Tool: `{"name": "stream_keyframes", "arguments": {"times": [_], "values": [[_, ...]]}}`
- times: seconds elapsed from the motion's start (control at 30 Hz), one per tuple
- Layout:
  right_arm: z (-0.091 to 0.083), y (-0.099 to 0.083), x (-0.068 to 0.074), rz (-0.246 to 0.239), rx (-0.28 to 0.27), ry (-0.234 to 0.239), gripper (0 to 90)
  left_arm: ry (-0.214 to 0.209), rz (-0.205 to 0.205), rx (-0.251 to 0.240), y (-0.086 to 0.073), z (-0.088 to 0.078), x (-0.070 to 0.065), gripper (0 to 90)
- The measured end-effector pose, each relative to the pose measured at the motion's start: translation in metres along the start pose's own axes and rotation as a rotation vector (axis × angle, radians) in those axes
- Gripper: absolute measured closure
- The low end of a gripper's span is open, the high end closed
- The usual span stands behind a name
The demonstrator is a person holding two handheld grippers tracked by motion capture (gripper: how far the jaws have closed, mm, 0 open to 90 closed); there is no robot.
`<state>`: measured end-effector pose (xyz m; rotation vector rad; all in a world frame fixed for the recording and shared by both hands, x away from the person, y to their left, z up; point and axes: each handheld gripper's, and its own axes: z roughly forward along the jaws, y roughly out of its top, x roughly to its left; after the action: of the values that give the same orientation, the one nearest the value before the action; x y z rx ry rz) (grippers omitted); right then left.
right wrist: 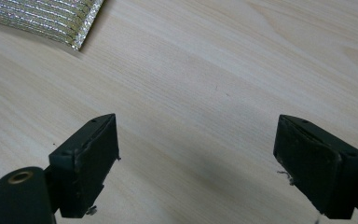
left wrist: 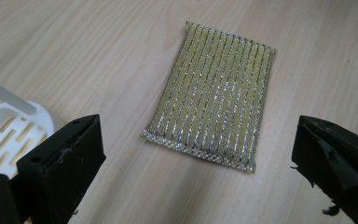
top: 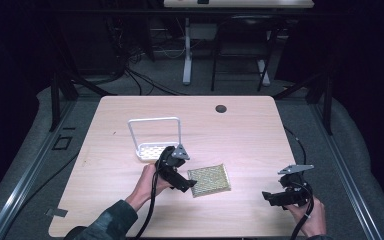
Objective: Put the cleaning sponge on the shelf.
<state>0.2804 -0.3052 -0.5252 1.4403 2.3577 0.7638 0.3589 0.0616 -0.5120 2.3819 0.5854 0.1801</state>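
Scouring pad (top: 209,180): flat on tabletop (top: 240,135), near its front middle, just right of white rack (top: 155,137) | Left gripper (top: 184,184): fingers (left wrist: 65,163) released, spread wide, hovering at the pad's near edge, not touching | Right gripper (top: 275,197): fingers (right wrist: 86,161) released, over bare wood, well apart from pad.

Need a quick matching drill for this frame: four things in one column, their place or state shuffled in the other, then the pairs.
Things:
1. scouring pad
2. white rack
3. left claw
4. right claw

Places or states:
A. open, over bare wood near the table's right front
B. flat on the table, gold and silver stripes
C. open, at the pad's near edge
D. stands behind the left hand, tall loop handle

Pairs: 1-B, 2-D, 3-C, 4-A
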Motion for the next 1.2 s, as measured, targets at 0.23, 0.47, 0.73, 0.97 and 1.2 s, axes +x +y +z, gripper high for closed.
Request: {"name": "stream_keyframes", "arguments": {"times": [0.23, 0.47, 0.73, 0.97, 1.2], "values": [[0.002, 0.001, 0.002, -0.012, 0.005, -0.005, 13.7, -0.008, 0.005, 0.011, 0.006, 0.014, 0.000, 5.6], [0.004, -0.001, -0.002, -0.002, 0.012, 0.018, 13.9, -0.036, 0.033, 0.019, 0.015, 0.033, -0.005, 8.0], [0.004, -0.002, -0.002, -0.004, 0.010, 0.026, 13.9, -0.059, 0.041, 0.042, 0.013, 0.046, -0.011, 16.9], [0.005, -0.001, 0.001, -0.023, 0.021, 0.032, 13.9, -0.071, 0.039, 0.044, 0.013, 0.056, -0.012, 34.9], [0.006, -0.001, 0.001, -0.024, 0.026, 0.029, 13.9, -0.036, 0.053, 0.070, 0.013, 0.062, -0.014, 58.9]]}}
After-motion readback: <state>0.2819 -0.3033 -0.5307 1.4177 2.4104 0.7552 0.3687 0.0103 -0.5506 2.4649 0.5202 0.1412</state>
